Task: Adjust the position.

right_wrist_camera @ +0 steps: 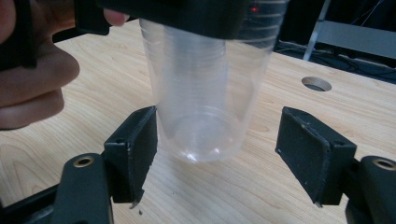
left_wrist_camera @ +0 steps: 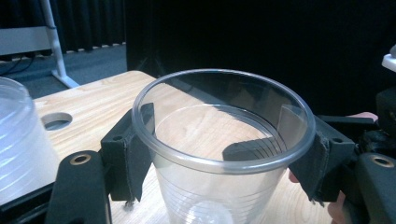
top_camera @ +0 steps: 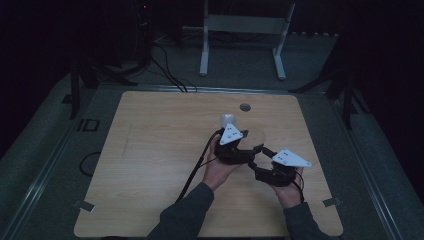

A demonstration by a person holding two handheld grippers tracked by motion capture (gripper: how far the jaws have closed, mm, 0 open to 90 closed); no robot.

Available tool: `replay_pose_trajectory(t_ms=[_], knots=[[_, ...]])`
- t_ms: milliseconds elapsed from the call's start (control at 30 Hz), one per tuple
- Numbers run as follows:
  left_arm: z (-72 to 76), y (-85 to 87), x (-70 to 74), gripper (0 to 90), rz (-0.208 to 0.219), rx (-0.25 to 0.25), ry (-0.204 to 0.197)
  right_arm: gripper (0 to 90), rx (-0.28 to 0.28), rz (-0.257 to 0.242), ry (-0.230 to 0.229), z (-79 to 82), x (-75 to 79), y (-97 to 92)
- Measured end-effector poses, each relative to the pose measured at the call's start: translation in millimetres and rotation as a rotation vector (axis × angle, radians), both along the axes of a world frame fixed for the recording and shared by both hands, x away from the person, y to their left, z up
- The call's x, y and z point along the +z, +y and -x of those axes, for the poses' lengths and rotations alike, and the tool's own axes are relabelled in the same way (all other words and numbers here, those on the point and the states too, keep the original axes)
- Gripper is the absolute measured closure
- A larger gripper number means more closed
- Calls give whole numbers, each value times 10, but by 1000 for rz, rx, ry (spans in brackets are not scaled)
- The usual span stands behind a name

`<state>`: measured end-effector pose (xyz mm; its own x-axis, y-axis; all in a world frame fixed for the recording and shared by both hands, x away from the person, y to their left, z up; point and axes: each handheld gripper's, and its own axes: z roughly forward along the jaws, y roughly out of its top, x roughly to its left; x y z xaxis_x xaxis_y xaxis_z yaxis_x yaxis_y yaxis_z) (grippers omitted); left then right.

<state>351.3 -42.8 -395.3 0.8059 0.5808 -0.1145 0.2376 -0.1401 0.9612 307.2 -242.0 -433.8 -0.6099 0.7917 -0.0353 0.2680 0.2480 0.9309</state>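
Left gripper view: we clamp the left gripper (left_wrist_camera: 219,154) just under the clear cup (left_wrist_camera: 219,154)'s rim, centre frame, lifting it.
Right gripper (right_wrist_camera: 217,149): jaws wide, releasing its base.

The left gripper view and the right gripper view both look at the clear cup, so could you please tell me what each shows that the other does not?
The left gripper view shows the clear cup's open rim from above, the left gripper clamped on it just below the rim, and a second clear cup at the left edge. The right gripper view shows the cup's base hanging above the table, with the right gripper open around it, one pad at its wall, the other apart. Both show the wooden table and its round hole.
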Motion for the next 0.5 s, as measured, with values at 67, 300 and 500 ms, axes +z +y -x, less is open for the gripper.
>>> replay_pose_trajectory(t_ms=[67,300,500], knots=[[3,11,0,292,1,6,-7,288,-4,-1,1,5,2,-19],[20,39,-13,293,-8,24,-38,288,-25,-5,-1,11,4,-92],[34,42,-37,292,-18,26,-52,288,-43,-12,3,11,3,-159]])
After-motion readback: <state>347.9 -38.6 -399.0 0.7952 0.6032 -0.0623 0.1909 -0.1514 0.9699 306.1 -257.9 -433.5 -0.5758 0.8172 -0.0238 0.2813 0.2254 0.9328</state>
